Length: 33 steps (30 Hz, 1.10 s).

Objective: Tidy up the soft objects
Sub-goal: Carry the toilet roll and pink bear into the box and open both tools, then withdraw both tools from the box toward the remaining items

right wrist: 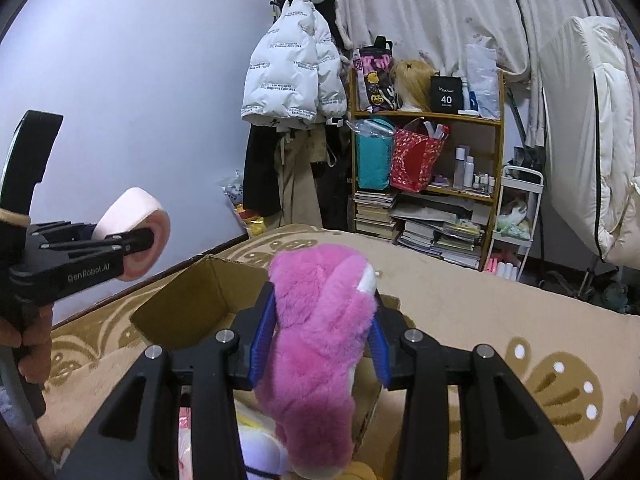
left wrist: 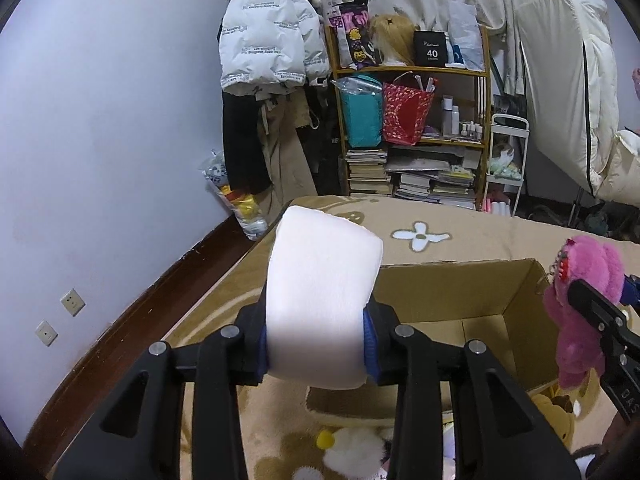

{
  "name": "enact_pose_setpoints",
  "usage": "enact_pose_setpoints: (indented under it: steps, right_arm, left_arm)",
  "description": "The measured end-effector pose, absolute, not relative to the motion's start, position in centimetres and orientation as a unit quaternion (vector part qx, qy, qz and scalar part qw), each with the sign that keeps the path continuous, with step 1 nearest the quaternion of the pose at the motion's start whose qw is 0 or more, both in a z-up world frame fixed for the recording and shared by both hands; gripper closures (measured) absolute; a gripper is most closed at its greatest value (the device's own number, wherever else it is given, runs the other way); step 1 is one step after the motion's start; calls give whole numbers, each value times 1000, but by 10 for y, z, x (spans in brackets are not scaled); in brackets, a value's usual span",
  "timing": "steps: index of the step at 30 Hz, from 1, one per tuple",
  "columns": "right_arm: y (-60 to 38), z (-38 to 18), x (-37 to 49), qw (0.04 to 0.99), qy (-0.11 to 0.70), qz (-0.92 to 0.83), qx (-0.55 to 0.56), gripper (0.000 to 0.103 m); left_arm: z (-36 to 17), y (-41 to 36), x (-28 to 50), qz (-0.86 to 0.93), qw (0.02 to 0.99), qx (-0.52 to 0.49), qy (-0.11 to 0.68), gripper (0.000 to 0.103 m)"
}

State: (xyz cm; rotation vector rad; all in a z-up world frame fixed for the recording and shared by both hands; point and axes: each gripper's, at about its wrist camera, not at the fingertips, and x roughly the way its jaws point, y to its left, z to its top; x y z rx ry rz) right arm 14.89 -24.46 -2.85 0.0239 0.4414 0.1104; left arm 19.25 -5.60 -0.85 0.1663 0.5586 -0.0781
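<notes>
My left gripper (left wrist: 316, 344) is shut on a white and pale pink soft roll (left wrist: 320, 304), its blue pads pressing both flat ends. Seen from the right wrist, the same left gripper (right wrist: 140, 246) holds the roll (right wrist: 134, 232) in the air at the left. My right gripper (right wrist: 320, 346) is shut on a pink plush toy (right wrist: 320, 340), which hangs down between the fingers. The left wrist view shows that plush toy (left wrist: 588, 304) at the right edge. An open cardboard box (left wrist: 460, 296) lies on the beige flower-patterned blanket (left wrist: 420, 236), just beyond both grippers.
Several more soft toys lie on the blanket in front of the box, among them a white fluffy one (left wrist: 352, 448) and a yellow one (left wrist: 556, 420). A wooden shelf (right wrist: 428, 152) with bags and books stands beyond the bed. A white puffer jacket (right wrist: 292, 76) hangs by the wall.
</notes>
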Motion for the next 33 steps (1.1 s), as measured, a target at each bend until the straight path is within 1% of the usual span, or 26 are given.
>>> enact_pose_setpoints:
  steps: [5,6,8,9,10,11,12,13,15,17,19,20,21,24,25,26,30,33]
  right_arm:
    - [-248,-38,164,969,238,62,33,55]
    - [-248,-41,166,967,245,60,37,55]
    - [-248,-45,167,967,246,57,38,55]
    - [-249,-46,167,967,246,61,37,51]
    - [-249,-47,166,966,247,64,36,46]
    - [-249,-47,166,966,246,65,37,36]
    - [-249,-46,165,967,243,68,40,29]
    - [-250,-45,164,967,242,69,43,26]
    - [-251,-44,163,967,241,66,48,13]
    - [-253,-42,161,966,242,66,54,10]
    - [-256,-39,158,966,242,62,63,7]
    - [-257,-37,155,967,240,60,67,2]
    - [-258,-34,151,968,235,56,72,0]
    - [-260,-25,142,969,228,53,79,0]
    - [-260,-22,140,969,227,52,78,0]
    - [-259,-20,136,970,225,50,76,0]
    - [-256,-8,120,973,219,41,64,0]
    - [-254,1,108,973,217,37,62,0]
  left_arm:
    - [-20,-64,200,-52,953,84,286,65]
    - [-23,-65,202,-54,952,84,290,61]
    - [-29,-68,205,-55,949,88,299,58]
    - [-32,-69,206,-57,947,90,303,51]
    - [-36,-70,207,-56,945,94,307,40]
    - [-38,-70,206,-52,945,97,308,36]
    - [-40,-70,205,-47,946,101,305,31]
    - [-40,-70,203,-41,948,103,300,28]
    - [-39,-67,201,-38,949,99,296,23]
    - [-36,-64,199,-43,949,89,301,18]
    - [-33,-60,197,-44,950,81,300,11]
    - [-32,-58,195,-42,950,80,299,10]
    - [-30,-57,193,-41,951,79,297,7]
    - [-23,-53,185,-46,952,74,294,5]
    - [-20,-51,179,-47,954,68,289,2]
    - [-17,-53,175,-47,955,66,284,1]
    - [-6,-55,154,-39,958,85,271,1]
    - [1,-54,142,-47,955,91,279,1]
